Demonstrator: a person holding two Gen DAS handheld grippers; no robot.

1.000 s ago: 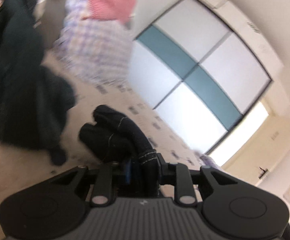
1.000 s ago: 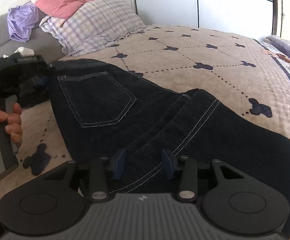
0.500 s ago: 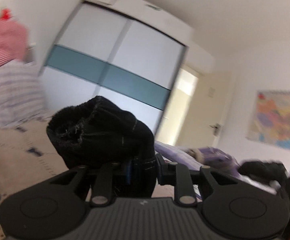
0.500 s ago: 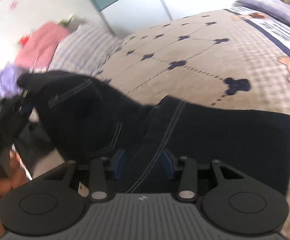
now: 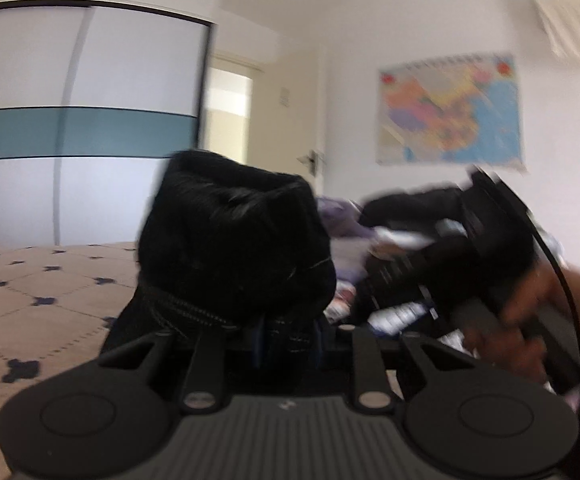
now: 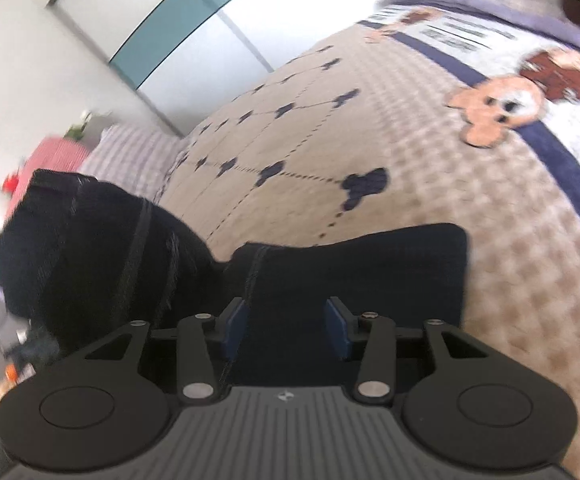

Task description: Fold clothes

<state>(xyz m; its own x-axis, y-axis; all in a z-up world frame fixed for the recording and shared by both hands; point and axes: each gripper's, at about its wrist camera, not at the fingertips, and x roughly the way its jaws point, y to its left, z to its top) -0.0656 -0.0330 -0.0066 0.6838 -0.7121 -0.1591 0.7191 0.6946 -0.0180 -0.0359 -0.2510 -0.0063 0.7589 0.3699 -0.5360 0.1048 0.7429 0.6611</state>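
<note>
At nine o'clock in the right wrist view, dark jeans (image 6: 101,256) bunch up off the beige quilt (image 6: 370,152), one leg lying flat toward three o'clock. The left gripper (image 5: 285,332) clamps a raised wad of them; the right gripper (image 6: 285,330) hangs wide over the flat leg.
</note>
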